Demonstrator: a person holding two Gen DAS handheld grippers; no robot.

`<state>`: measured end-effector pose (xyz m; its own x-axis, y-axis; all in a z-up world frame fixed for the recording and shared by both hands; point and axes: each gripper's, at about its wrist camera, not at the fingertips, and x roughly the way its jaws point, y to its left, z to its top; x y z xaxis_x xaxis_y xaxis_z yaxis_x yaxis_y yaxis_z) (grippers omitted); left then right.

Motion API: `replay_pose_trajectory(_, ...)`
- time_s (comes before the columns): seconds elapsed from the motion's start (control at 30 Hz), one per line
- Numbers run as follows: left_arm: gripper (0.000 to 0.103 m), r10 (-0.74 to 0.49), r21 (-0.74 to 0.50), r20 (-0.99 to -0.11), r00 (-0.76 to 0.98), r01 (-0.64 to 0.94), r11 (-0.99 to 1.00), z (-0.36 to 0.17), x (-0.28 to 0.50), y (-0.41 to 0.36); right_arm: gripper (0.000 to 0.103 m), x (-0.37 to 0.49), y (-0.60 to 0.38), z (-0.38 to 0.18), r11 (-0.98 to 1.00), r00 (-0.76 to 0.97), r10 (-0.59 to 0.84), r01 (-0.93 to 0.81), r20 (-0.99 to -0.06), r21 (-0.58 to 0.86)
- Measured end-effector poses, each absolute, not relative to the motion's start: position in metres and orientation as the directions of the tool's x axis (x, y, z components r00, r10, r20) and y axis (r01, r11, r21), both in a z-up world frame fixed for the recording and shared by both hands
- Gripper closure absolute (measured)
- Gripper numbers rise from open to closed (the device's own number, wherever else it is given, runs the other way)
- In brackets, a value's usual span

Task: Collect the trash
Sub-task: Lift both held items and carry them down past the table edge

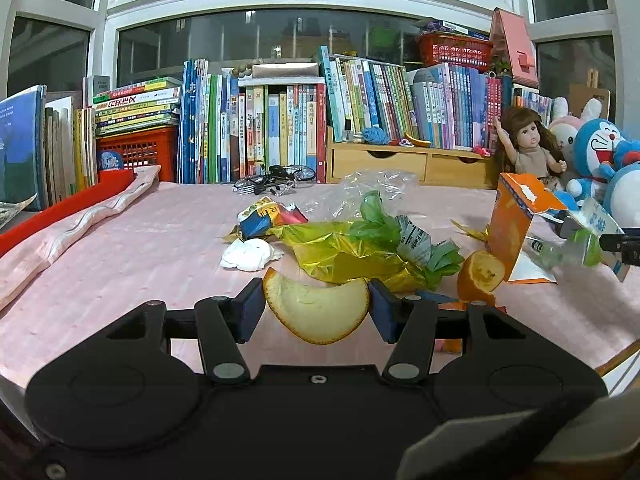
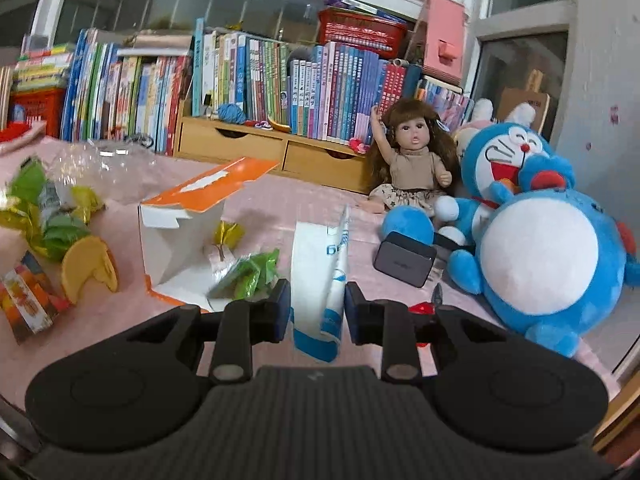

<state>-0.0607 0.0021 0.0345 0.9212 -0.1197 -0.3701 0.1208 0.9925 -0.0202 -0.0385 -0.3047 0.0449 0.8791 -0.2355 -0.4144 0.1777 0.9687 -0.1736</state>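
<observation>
My left gripper [image 1: 318,312] is shut on a curved piece of orange peel [image 1: 316,314], which spans the gap between its blue pads just above the pink tablecloth [image 1: 120,280]. My right gripper [image 2: 317,312] is shut on a white and blue plastic packet [image 2: 320,280] that stands upright between its pads. In the left wrist view, that packet [image 1: 596,220] hangs at the far right. On the cloth lie a yellow-green foil wrapper [image 1: 340,252], a white tissue [image 1: 248,254], a colourful snack wrapper [image 1: 268,216], a clear bag [image 1: 372,188], a second peel [image 1: 480,276] and a torn orange carton [image 1: 516,220].
Books [image 1: 280,128] and wooden drawers [image 1: 400,160] line the back. A doll [image 2: 412,168], blue plush toys [image 2: 536,248] and a black box [image 2: 404,260] sit at the right. A folded pink cloth [image 1: 80,228] lies at the left. A small colourful box [image 2: 28,304] and a green wrapper [image 2: 248,276] lie near the carton.
</observation>
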Motion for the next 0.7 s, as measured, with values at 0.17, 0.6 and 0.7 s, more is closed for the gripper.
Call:
replay_pose_trajectory(0.17,0.05,-0.122,-0.029,-0.37,0.921,0.12,0.992,0.035,-0.062,0.004,0.07,-0.042,-0.308,0.049,0.989,0.894,-0.147,0.13,-0.423,-0.069)
replay_pose_trajectory(0.6,0.05,-0.124,-0.035,-0.375,0.919,0.12,0.992,0.035,-0.065,0.003,0.074,-0.039,-0.318,0.068,0.988,0.926,-0.096,0.132,-0.365,0.075)
replay_pose_trajectory(0.7,0.05,-0.129,-0.041,-0.375,0.918,0.123,0.992,0.036,-0.065,0.003,0.074,-0.038,-0.322,0.073,0.984,0.936,-0.046,0.103,-0.35,0.146)
